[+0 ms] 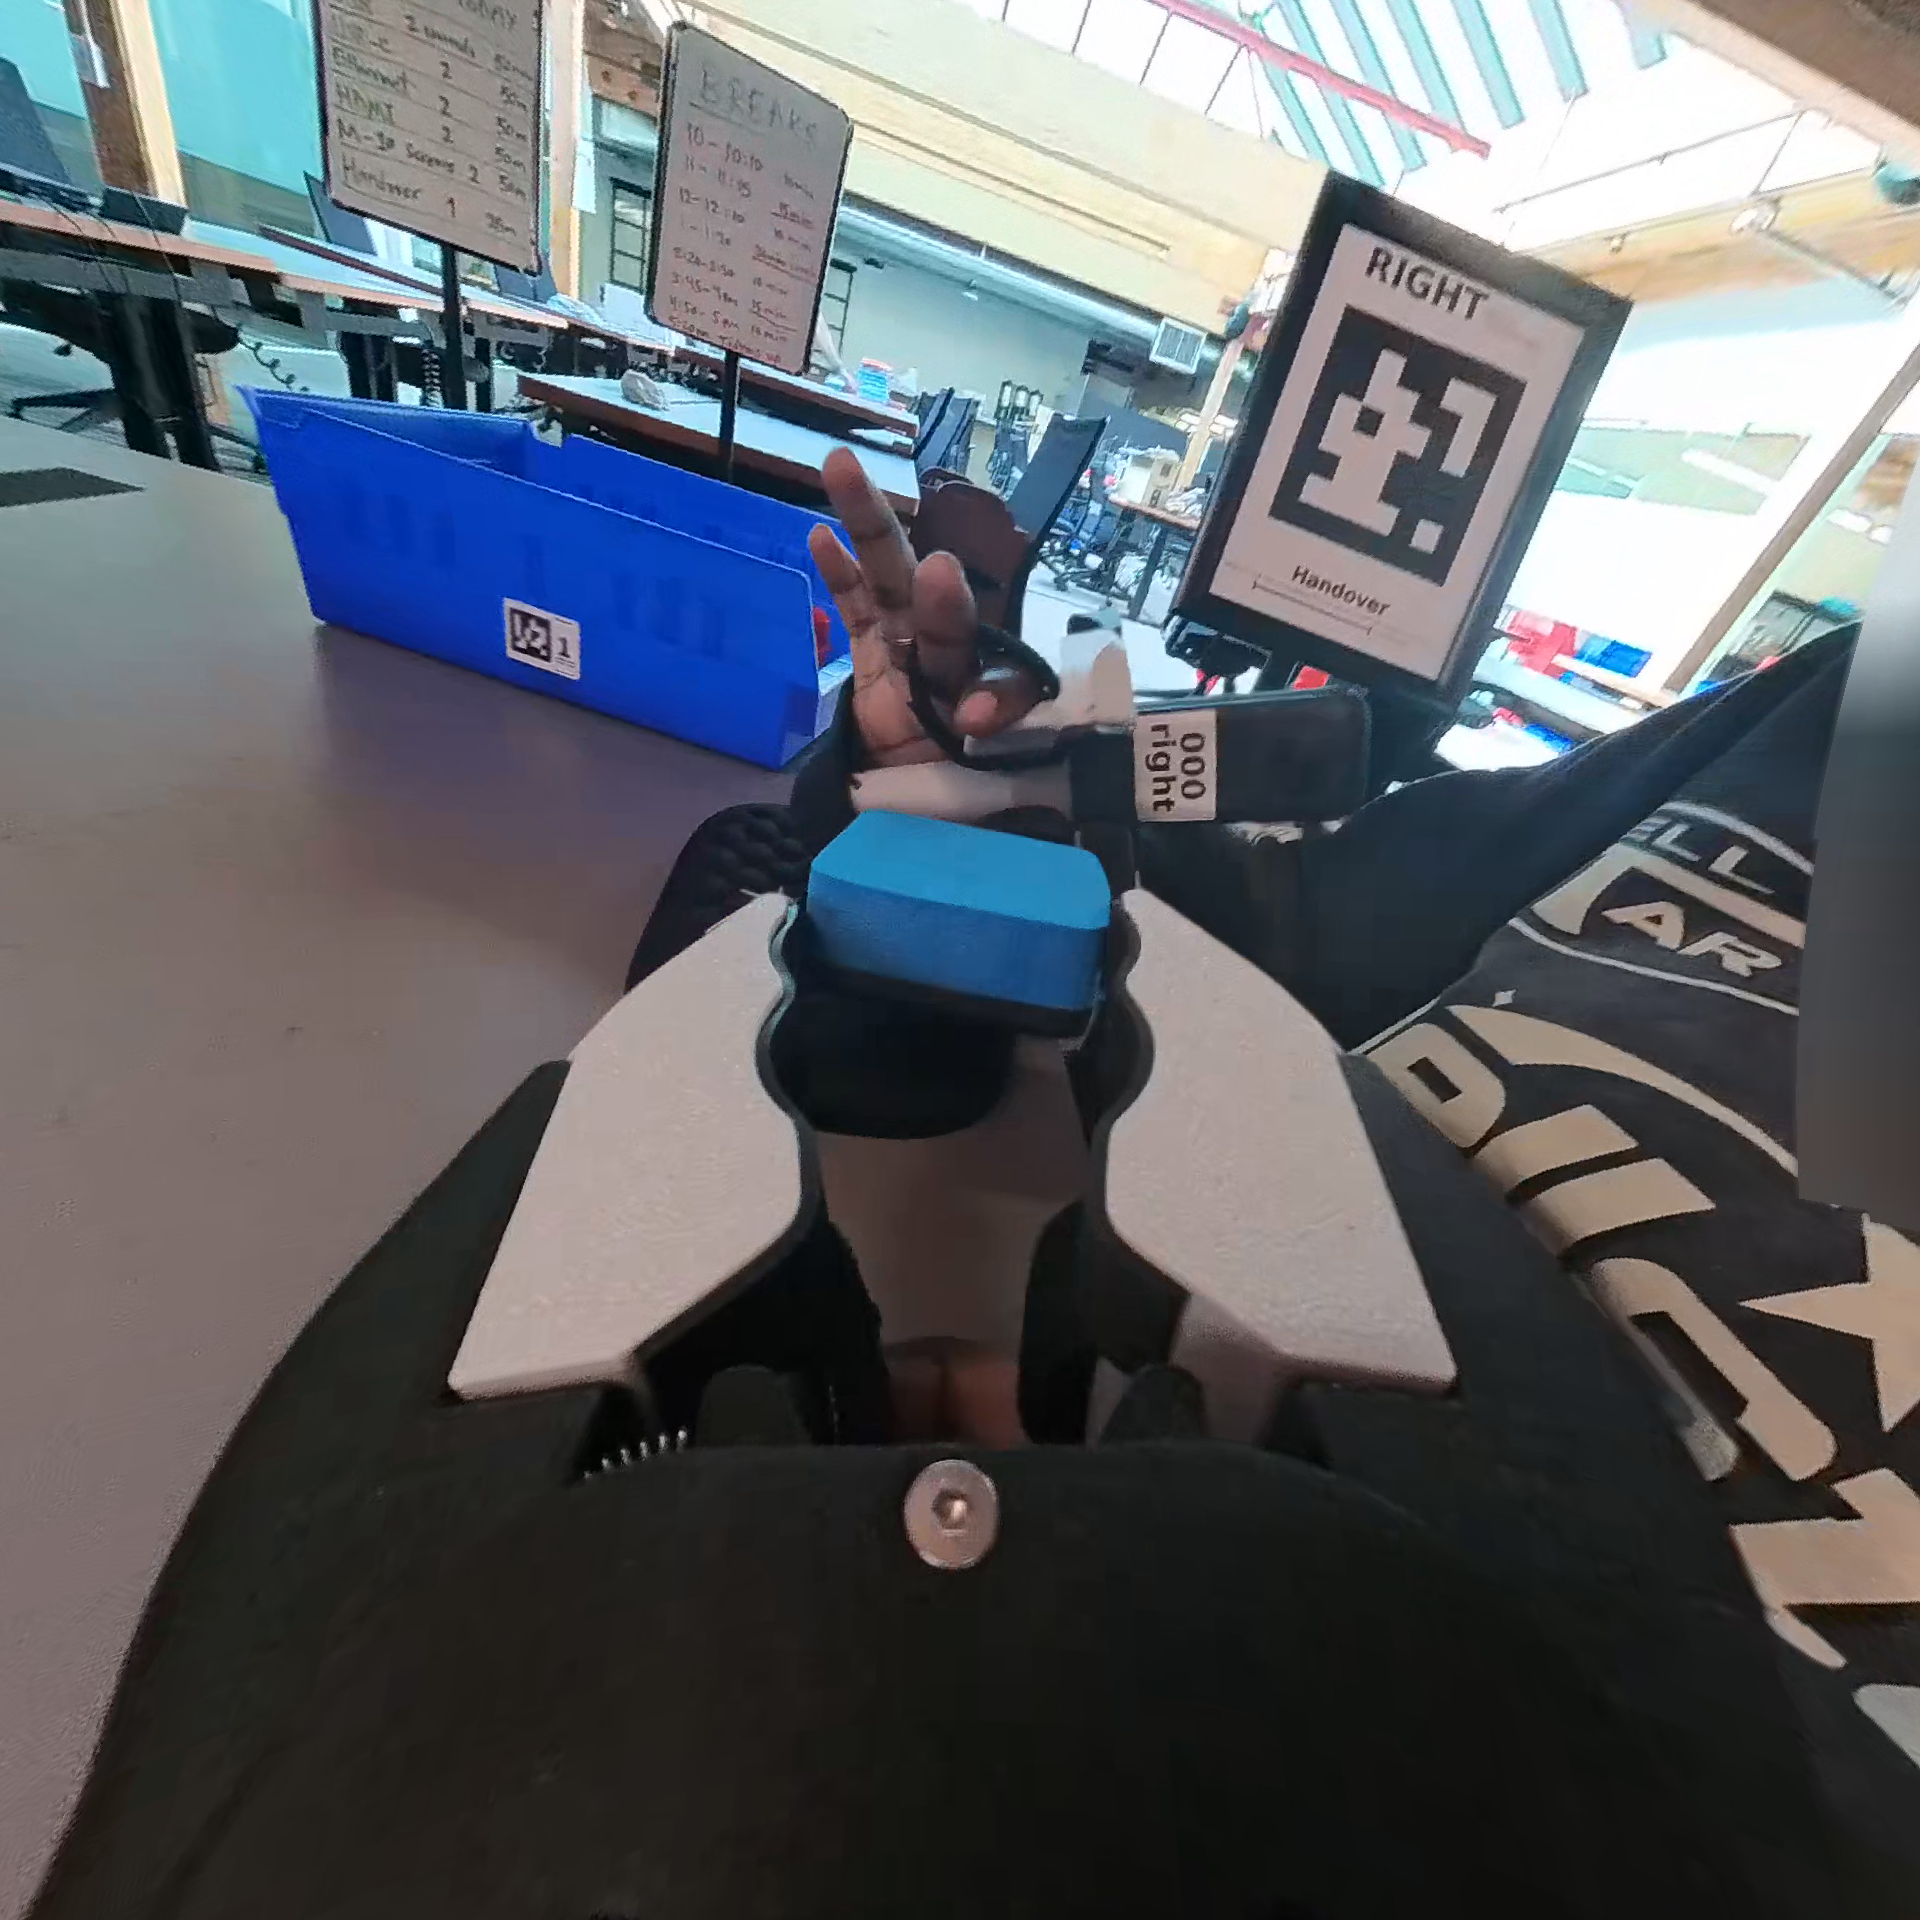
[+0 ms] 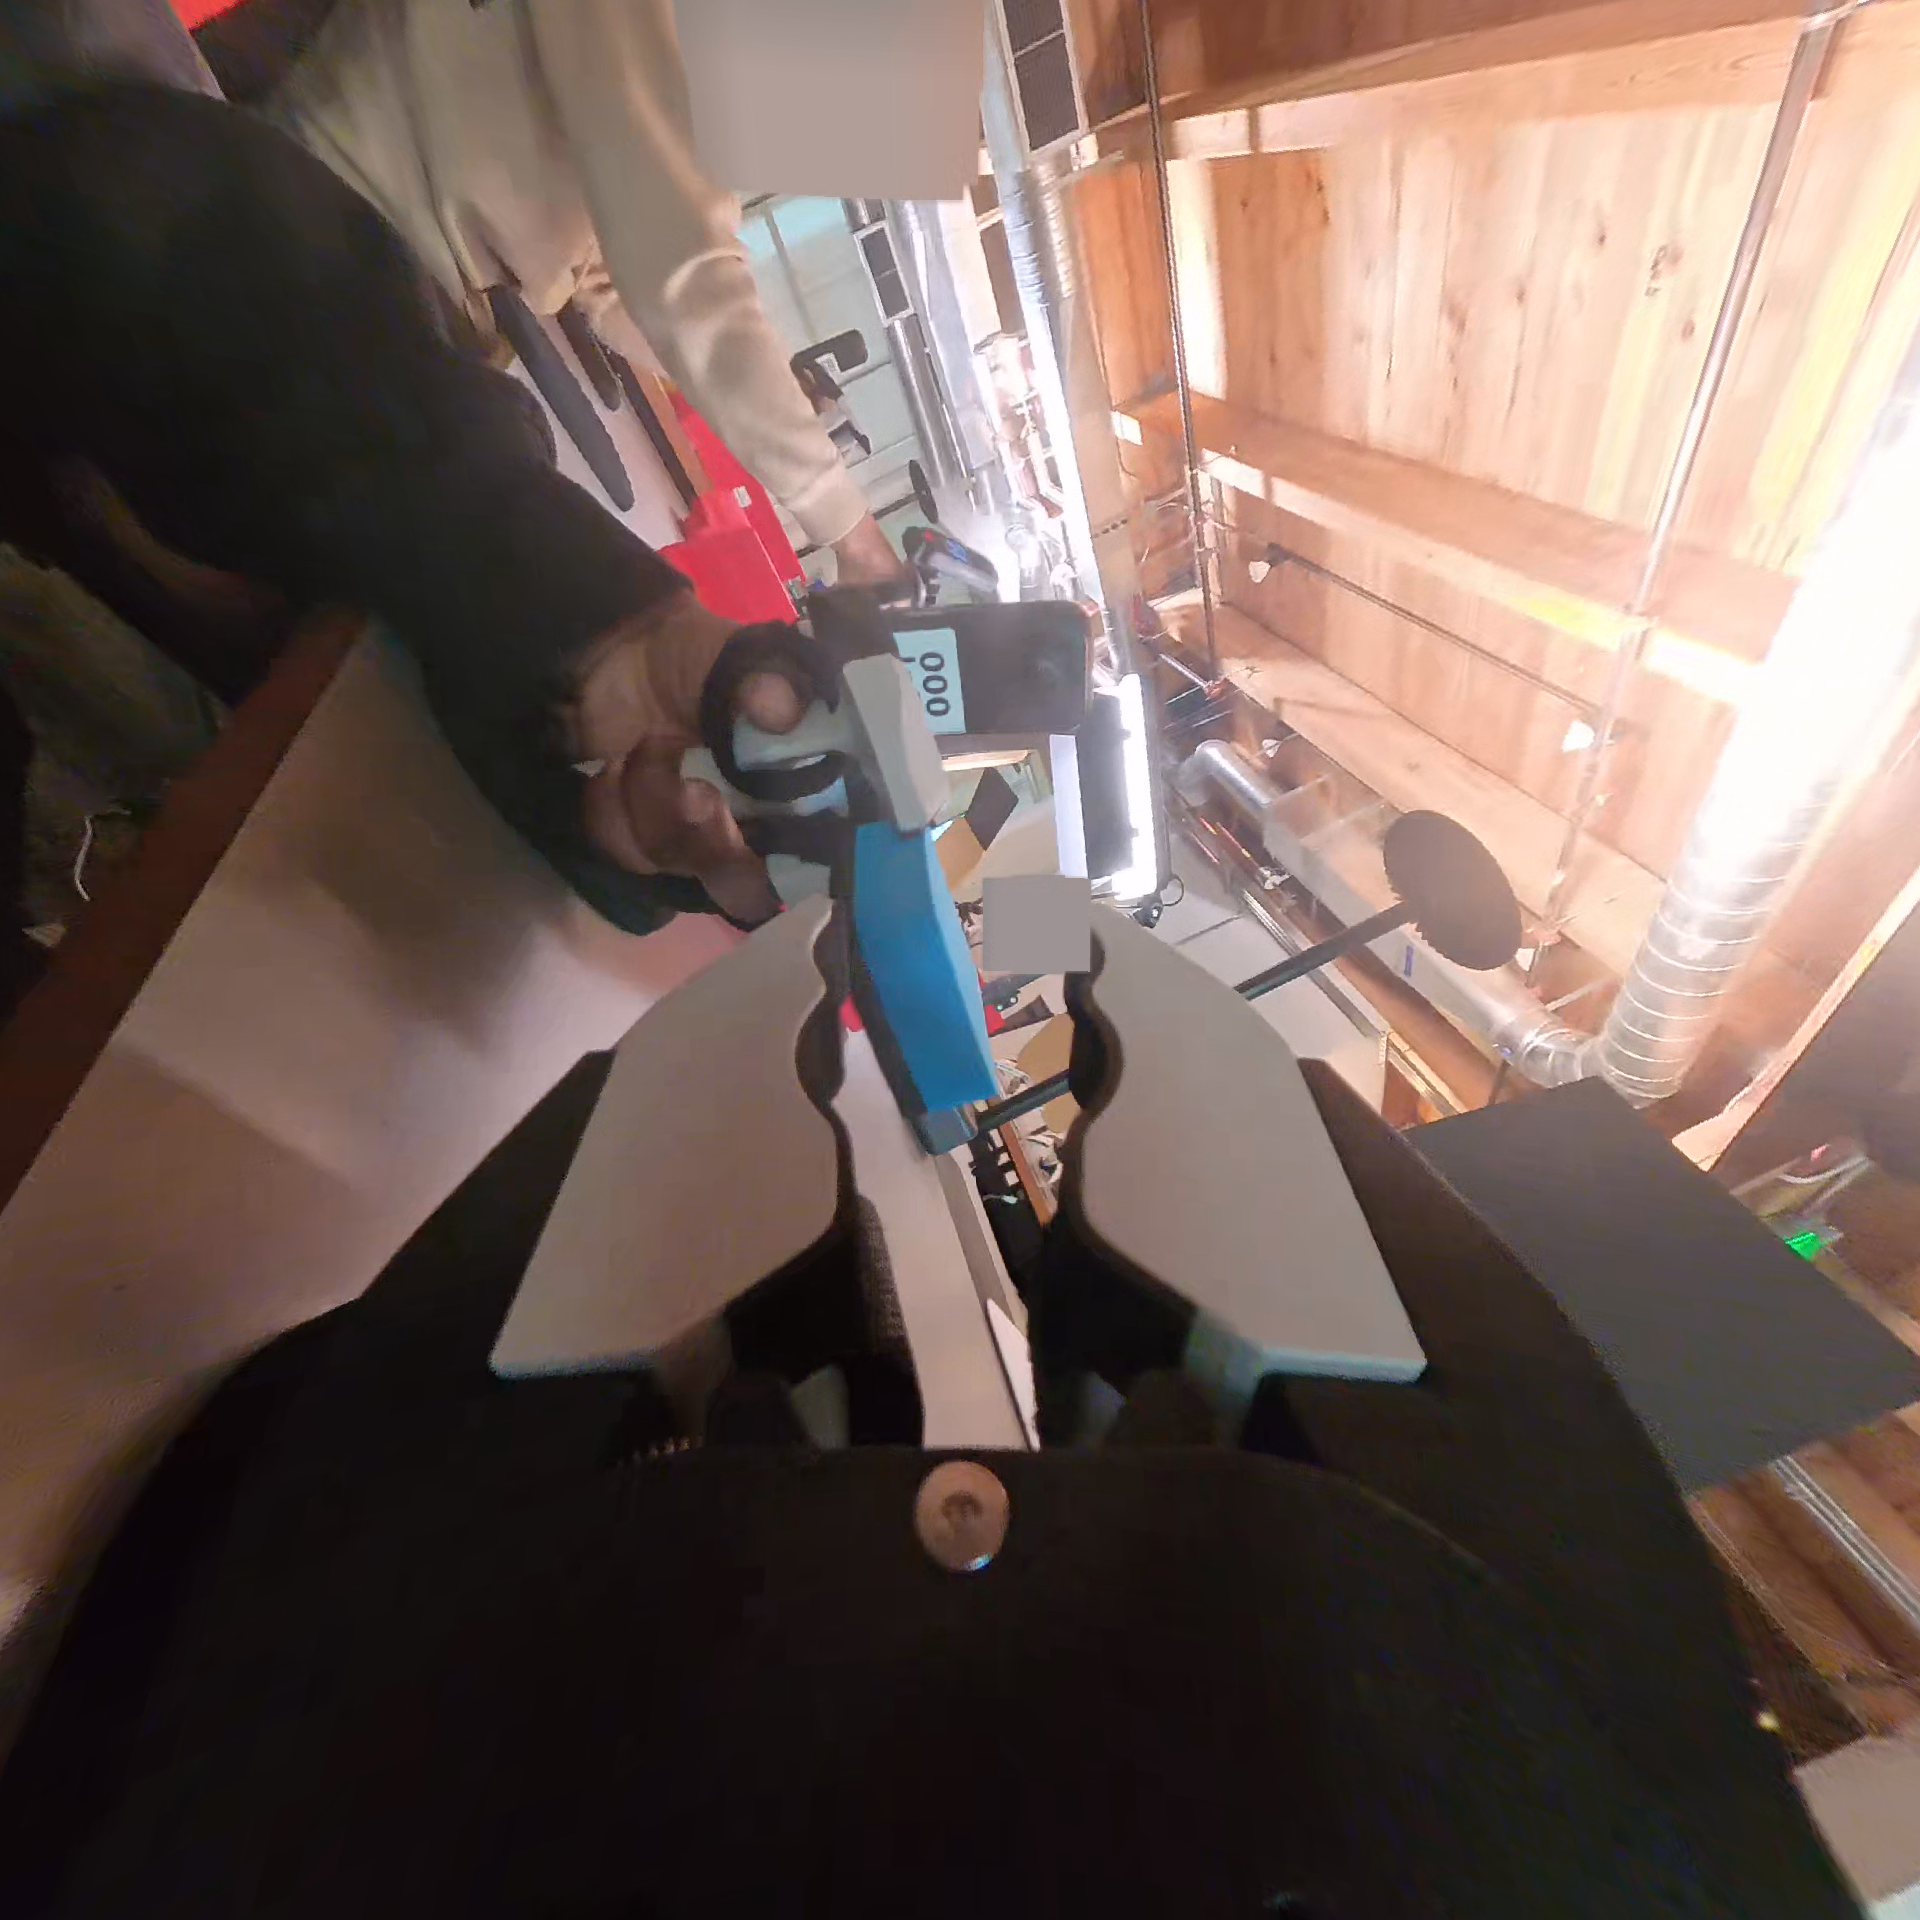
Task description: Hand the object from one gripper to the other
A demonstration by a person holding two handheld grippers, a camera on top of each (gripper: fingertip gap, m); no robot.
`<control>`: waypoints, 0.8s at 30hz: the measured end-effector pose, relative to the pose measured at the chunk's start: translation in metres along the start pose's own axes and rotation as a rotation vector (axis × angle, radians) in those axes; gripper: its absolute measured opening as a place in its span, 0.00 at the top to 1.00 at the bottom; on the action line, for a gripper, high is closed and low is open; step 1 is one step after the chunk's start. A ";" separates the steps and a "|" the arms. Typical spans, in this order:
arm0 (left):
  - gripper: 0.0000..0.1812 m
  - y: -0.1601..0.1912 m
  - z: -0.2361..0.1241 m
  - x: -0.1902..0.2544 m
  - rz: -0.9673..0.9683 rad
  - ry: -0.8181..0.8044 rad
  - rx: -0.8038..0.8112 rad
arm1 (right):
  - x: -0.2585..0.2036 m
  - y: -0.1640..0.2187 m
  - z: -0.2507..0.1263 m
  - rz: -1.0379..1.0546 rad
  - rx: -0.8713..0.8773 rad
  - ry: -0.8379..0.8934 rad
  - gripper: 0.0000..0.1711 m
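A blue foam eraser (image 1: 956, 904) with a black base sits between the fingertips of my left gripper (image 1: 951, 935), which is shut on it above the table. My right gripper (image 2: 956, 966) is open, its fingers on either side of the eraser (image 2: 920, 966), with a gap to the right finger. In the left wrist view, one right-gripper finger (image 1: 935, 792) lies just beyond the eraser and another (image 1: 935, 1195) just below it. The hand (image 1: 894, 634) on the right gripper has its fingers spread. In the right wrist view, the left gripper (image 2: 842, 769) holds the eraser's far end.
A blue bin (image 1: 540, 582) stands on the grey table (image 1: 208, 831) at the back left. Two whiteboards on stands (image 1: 748, 197) rise behind it. A tag board (image 1: 1392, 457) sits on the right gripper. A person in beige (image 2: 623, 260) and a red bin (image 2: 727, 540) are beyond. The tips of both grippers are at nearly the same place.
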State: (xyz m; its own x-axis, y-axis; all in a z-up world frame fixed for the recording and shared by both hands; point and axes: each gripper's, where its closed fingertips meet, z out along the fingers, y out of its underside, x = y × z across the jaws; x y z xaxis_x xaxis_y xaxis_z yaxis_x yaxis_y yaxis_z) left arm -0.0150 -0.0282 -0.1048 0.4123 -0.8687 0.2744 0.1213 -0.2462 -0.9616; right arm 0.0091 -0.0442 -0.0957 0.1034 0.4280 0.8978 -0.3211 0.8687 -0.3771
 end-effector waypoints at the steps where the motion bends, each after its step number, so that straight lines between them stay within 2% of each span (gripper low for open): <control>1: 0.70 -0.002 -0.001 0.002 -0.011 0.014 0.016 | 0.001 0.001 -0.001 0.006 -0.002 0.001 0.75; 4: 0.70 -0.008 -0.005 0.003 -0.051 0.036 0.054 | -0.001 0.008 -0.001 0.015 -0.036 -0.018 0.75; 10: 0.70 -0.001 -0.001 0.008 -0.066 0.070 0.014 | -0.008 0.016 0.005 -0.159 -0.129 -0.005 0.86; 13: 0.70 -0.001 0.000 0.007 -0.059 0.062 0.012 | -0.007 0.017 0.004 -0.134 -0.147 -0.010 0.88; 15: 0.69 -0.005 0.000 0.013 0.040 0.070 0.038 | -0.003 0.014 0.002 -0.014 -0.122 -0.016 0.89; 16: 0.66 -0.009 0.000 0.017 0.145 0.057 0.063 | 0.001 0.012 0.001 0.078 -0.100 -0.021 0.89; 20: 0.65 -0.018 -0.002 0.014 0.617 -0.157 0.130 | 0.006 0.013 0.000 0.531 -0.040 -0.101 0.89; 22: 0.70 -0.018 0.001 0.014 0.646 -0.175 0.133 | 0.007 0.012 -0.001 0.692 -0.008 -0.133 0.89; 24: 0.79 -0.015 0.001 0.013 0.569 -0.141 0.107 | 0.014 0.008 -0.004 0.751 0.039 -0.122 0.89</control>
State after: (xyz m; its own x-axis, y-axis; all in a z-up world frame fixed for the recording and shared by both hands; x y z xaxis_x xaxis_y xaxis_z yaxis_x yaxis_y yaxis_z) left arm -0.0108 -0.0351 -0.0868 0.5545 -0.7841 -0.2789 -0.0667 0.2922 -0.9540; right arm 0.0113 -0.0300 -0.0866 -0.2599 0.8681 0.4230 -0.2971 0.3449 -0.8904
